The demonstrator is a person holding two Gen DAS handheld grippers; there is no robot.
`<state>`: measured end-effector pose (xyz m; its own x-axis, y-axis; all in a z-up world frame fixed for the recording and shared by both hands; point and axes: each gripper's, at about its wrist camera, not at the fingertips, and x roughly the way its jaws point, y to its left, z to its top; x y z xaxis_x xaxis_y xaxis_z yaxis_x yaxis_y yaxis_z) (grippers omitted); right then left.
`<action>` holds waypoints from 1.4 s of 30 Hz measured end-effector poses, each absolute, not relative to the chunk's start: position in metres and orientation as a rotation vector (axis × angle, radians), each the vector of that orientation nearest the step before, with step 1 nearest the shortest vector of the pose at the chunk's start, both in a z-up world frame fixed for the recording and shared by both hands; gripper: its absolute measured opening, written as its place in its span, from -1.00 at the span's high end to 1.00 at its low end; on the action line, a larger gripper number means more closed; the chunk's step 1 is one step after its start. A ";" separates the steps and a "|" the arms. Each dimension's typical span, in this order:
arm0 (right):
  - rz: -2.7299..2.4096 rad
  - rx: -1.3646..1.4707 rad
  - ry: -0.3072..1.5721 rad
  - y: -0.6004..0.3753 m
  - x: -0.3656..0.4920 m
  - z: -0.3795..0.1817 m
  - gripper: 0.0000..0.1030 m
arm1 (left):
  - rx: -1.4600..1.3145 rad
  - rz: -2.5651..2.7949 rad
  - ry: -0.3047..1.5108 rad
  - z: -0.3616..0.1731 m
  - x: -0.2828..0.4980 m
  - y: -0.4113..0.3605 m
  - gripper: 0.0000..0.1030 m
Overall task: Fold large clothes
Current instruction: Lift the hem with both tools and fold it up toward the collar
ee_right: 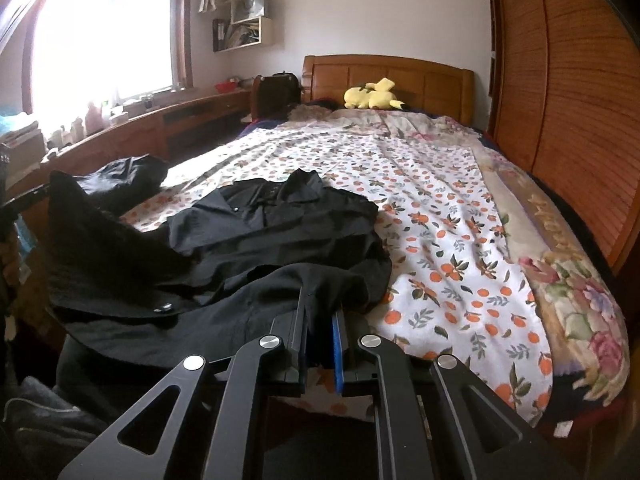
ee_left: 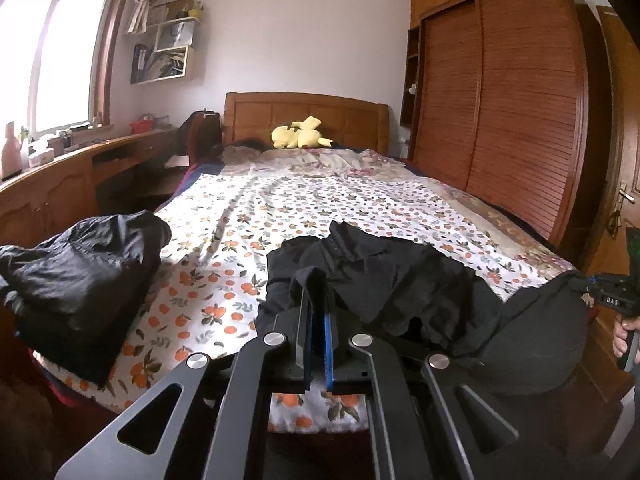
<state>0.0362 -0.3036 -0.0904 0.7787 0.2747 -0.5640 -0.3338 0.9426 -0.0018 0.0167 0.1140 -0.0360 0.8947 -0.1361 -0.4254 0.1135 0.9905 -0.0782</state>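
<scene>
The black shirt [ee_right: 256,232], judged soft and limp, is pinched at its hem by both the left gripper [ee_left: 318,300] and the right gripper [ee_right: 320,312].

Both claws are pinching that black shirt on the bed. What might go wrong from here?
The fingers grip only a thin edge of the shirt, so it may slip free. The shirt lies bunched, so creases may get folded in. The hem hangs past the bed's near edge and may slide off.
</scene>
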 end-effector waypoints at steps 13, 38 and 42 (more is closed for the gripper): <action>0.313 -0.097 0.573 -0.297 0.168 -0.100 0.83 | -0.075 -0.084 0.414 -0.037 0.151 0.122 0.91; 0.127 -0.273 0.552 -0.239 0.412 -0.117 0.83 | -0.026 -0.047 0.421 -0.063 0.318 0.134 0.01; 0.091 -0.303 0.567 -0.231 0.436 -0.126 0.83 | -0.047 -0.076 0.473 -0.091 0.327 0.136 0.01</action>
<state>0.4360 -0.2308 -0.1265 0.8408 0.0016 -0.5414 -0.1674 0.9517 -0.2572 0.3269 0.1365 -0.0907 0.8876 -0.0836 -0.4531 0.0618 0.9961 -0.0627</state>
